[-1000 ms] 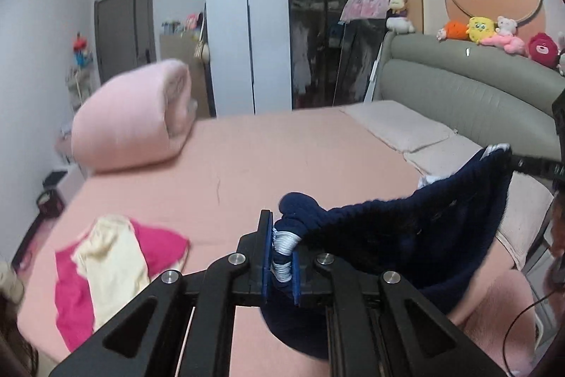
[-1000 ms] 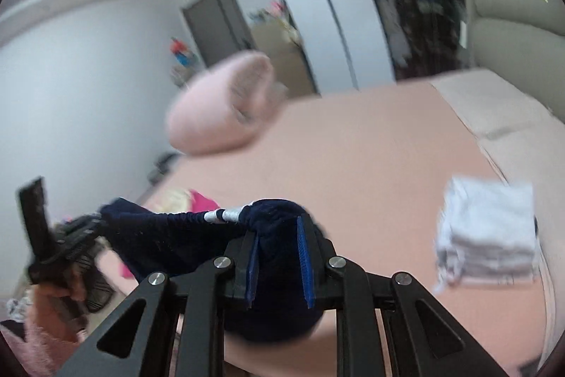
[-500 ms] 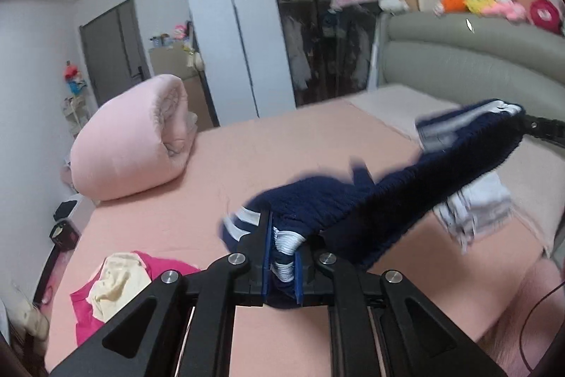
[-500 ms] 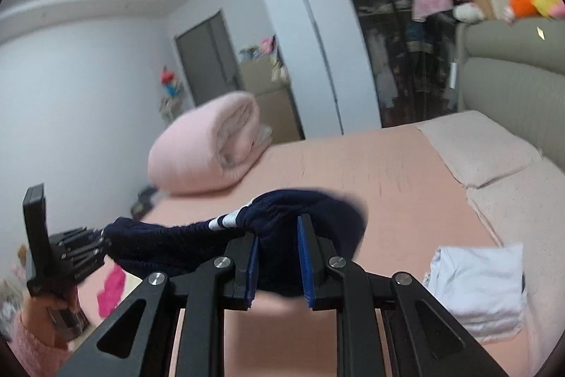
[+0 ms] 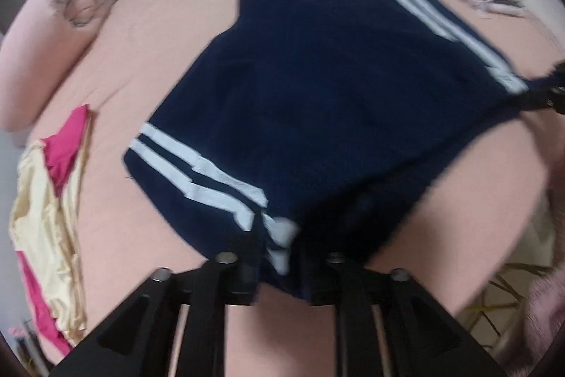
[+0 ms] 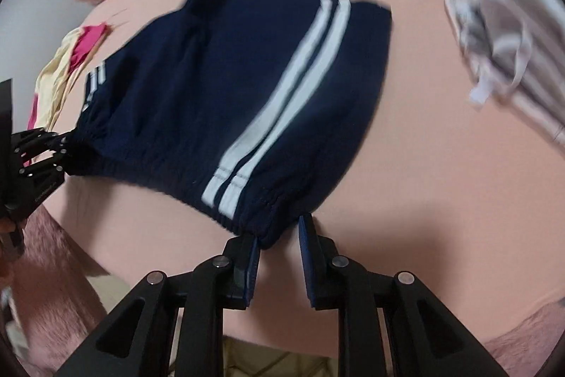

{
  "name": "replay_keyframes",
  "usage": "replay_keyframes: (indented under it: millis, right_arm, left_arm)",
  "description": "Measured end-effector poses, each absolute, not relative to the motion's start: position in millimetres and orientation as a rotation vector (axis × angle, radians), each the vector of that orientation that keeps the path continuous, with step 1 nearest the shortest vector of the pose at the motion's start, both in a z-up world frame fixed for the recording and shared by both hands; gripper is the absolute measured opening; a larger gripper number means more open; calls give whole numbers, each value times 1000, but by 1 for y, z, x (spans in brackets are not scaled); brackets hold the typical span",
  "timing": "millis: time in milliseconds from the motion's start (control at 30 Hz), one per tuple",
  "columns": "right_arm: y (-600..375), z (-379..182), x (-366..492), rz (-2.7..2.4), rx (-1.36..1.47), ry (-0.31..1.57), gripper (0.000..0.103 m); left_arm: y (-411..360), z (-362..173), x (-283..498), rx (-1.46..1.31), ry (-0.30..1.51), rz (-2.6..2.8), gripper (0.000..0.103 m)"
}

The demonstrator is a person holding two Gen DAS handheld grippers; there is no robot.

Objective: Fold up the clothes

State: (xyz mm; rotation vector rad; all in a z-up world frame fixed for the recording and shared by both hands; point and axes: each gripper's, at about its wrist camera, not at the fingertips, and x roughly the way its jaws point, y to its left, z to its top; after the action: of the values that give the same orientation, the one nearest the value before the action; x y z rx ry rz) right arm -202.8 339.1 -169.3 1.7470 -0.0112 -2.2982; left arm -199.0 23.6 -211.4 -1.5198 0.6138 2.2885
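While both grippers point steeply down at the bed (image 5: pixel 148 34), I read the shorts (image 5: pixel 317 101) as laid out flat on the pink sheet, waistband toward me, legs away.

My left gripper (image 5: pixel 279 257) sits at one waistband corner. Its jaws are opening, and the striped cloth is between them; blur keeps me from saying whether a pad touches it. My right gripper (image 6: pixel 279 239) sits at the other corner. Its jaws are opening too: the elastic hem brushes the left pad, while the other pad stands clear with sheet showing in the gap. I judge neither is clamping now.

What the next move turns on, as I see it: the waistband runs side to side between my two grippers, so the long axis lies across me and the leg hems are far from both sets of fingers. Each gripper is nearest its own corner. A fold in half sideways would mean one gripper carrying its corner across to the other.

The shorts are dark navy knit, soft and limp, with a gathered elastic waist and two white stripes down each side. They should drape and slide easily on the smooth sheet.

Off to one side lies a heap of pink and cream clothes (image 5: pixel 53 200); on the other, a folded pale garment (image 6: pixel 512 59). A rolled pink blanket (image 5: pixel 46 41) lies beyond.
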Motion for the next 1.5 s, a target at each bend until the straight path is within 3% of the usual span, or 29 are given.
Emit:
replay_keyframes:
  millis: [33,67,233,300,400,567,633,733,967,1067,1167,1300,1500]
  right_arm:
    - [338,-163,-200,-2295,1739,15,22]
    - [340,-157,-198,-2307,1733,25,24]
    - [354,-112,-180,-2396,1629,-4,25]
    - [357,-98,-183,-2419,1551,-12,26]
    - [341,-98,-205,-2451,1449,35,38]
    - [293,-162,-241,-2272,1604,81,38]
    - [292,-188,-244,-2260,1689,182,37]
    - [317,-190,-236,-2270,1686,142,35]
    - [367,-178,-219,-2379,1791,212,37]
    - [358,-163,-221,-2419,1670,118,38]
    - [323,-159,-225,-2381,1537,176,39]
    - [331,-185,-234,-2333,1632,198,37]
    - [377,-188,-227,-2433,1696,166,39]
  left_arm:
    - [21,-209,-198,-1521,581,2281,39]
    - [15,-205,-196,-1512,537,2293,43]
    - [-22,-158,-186,-1328,248,2414,43]
    - [-33,-151,-195,-1320,223,2448,43]
    - [-34,-174,-224,-1430,321,2525,43]
    - [-28,-211,-234,-1569,294,2438,43]
    - [-16,-219,-231,-1573,410,2367,43]
    - [-13,-235,-212,-1566,651,2278,44]
    - [-36,-204,-196,-1396,554,2316,44]
    - [-20,-198,-201,-1301,525,2334,44]
    - [9,-216,-206,-1389,584,2268,44]
    - [40,-228,-196,-1356,764,2254,41]
    - [28,-210,-196,-1297,688,2348,43]
